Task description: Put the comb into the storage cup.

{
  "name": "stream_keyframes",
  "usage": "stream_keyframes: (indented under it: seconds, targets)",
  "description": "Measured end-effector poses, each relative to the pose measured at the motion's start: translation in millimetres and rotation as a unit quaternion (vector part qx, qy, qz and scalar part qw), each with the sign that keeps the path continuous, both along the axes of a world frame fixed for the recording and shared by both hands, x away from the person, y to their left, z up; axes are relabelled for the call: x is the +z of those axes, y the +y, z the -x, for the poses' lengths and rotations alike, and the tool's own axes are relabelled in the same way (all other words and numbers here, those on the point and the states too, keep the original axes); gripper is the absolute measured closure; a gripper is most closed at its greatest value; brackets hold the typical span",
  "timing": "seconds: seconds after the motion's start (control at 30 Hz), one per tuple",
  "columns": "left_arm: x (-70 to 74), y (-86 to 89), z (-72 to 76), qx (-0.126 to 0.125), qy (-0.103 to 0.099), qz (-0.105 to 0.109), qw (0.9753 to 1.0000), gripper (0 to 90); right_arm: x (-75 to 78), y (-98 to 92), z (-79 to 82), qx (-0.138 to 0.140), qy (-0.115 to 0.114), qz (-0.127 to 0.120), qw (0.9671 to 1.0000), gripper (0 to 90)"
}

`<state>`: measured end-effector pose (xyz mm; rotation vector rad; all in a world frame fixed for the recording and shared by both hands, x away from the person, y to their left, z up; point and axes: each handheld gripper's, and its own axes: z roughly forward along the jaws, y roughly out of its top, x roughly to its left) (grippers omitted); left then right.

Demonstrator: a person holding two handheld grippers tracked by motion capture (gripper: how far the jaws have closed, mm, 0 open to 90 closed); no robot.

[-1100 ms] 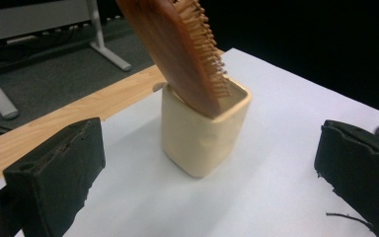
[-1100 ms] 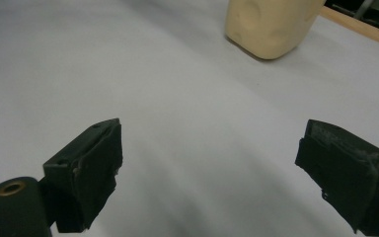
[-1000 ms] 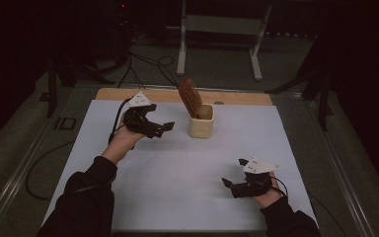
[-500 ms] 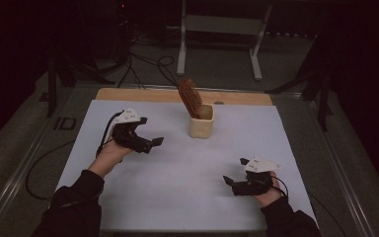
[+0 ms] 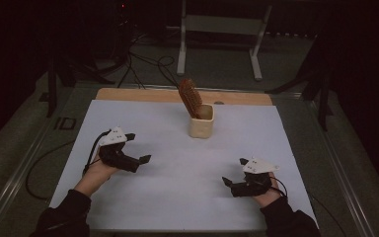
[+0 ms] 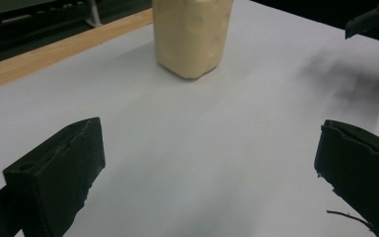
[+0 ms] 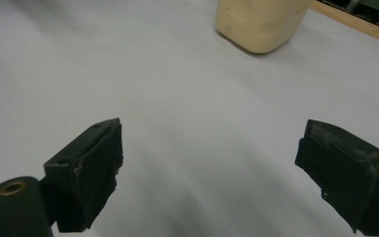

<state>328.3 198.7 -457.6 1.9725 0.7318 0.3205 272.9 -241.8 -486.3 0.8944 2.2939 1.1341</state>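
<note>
The left gripper [image 5: 137,148] has pulled back — a second ago it hung near the cream cup [image 5: 201,121] toward the upper middle of the frame, and now it sits lower left over the white worktop [image 5: 177,207], well apart from it. Its fingers [image 6: 59,173] are spread wide, nothing between them. The wooden hairbrush [image 5: 190,96] stands tilted in the cup, bristle head up, unchanged. At lower right, the right gripper [image 5: 234,174] has barely shifted — fingers [image 7: 86,168] likewise released and empty, the cup at the top of its own view.
</note>
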Motion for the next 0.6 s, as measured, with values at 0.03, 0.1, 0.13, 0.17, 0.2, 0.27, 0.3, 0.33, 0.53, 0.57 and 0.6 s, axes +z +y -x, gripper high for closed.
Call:
stream_keyframes:
  seconds: [0.03,0.1,0.13,0.17,0.2,0.27,0.3,0.33,0.53,0.57,0.6]
  targets:
    - [-1.5,2.2,2.2,0.003,0.001,-0.002,1.0000,0.0,0.0,0.2,0.1,0.001,0.001,-0.001,1.0000,9.7]
    - [-7.0,8.7,9.7,0.009,0.002,0.000,1.0000,0.0,0.6,0.8,0.3,0.004,0.000,0.000,1.0000,9.7]
    - [-8.7,11.4,12.2,0.011,0.002,-0.003,0.9999,0.0,0.7,0.7,0.4,0.006,0.000,0.001,1.0000,9.7]
    - [-12.0,15.4,16.7,0.014,0.006,-0.001,0.9999,0.0,0.7,0.6,0.4,0.007,0.000,0.001,1.0000,9.8]
    - [-14.8,18.6,20.0,0.015,0.009,-0.001,0.9998,0.0,0.3,0.7,0.3,0.005,-0.001,0.001,1.0000,9.7]
    - [-20.1,24.6,27.9,0.017,0.011,-0.006,0.9998,0.0,-0.3,1.3,0.2,0.007,-0.001,0.001,1.0000,9.8]
    - [-22.9,27.8,31.4,0.021,0.013,-0.006,0.9997,0.0,-0.6,1.7,0.5,0.007,-0.003,0.002,1.0000,9.8]
    - [-25.7,31.0,34.8,0.023,0.016,-0.004,0.9996,0.0,-0.7,2.0,0.5,0.008,-0.001,0.002,1.0000,9.7]
    - [-38.9,46.5,54.8,0.039,0.021,0.001,0.9990,0.0,-0.4,3.1,1.4,0.010,-0.007,0.002,0.9999,9.7]
    - [-40.8,48.9,57.7,0.041,0.023,0.004,0.9989,0.0,-0.9,3.3,1.1,0.008,-0.006,0.000,1.0000,9.8]
    - [-42.4,50.9,60.4,0.043,0.026,0.006,0.9987,0.0,-1.4,3.4,0.7,0.010,-0.005,0.001,0.9999,9.7]
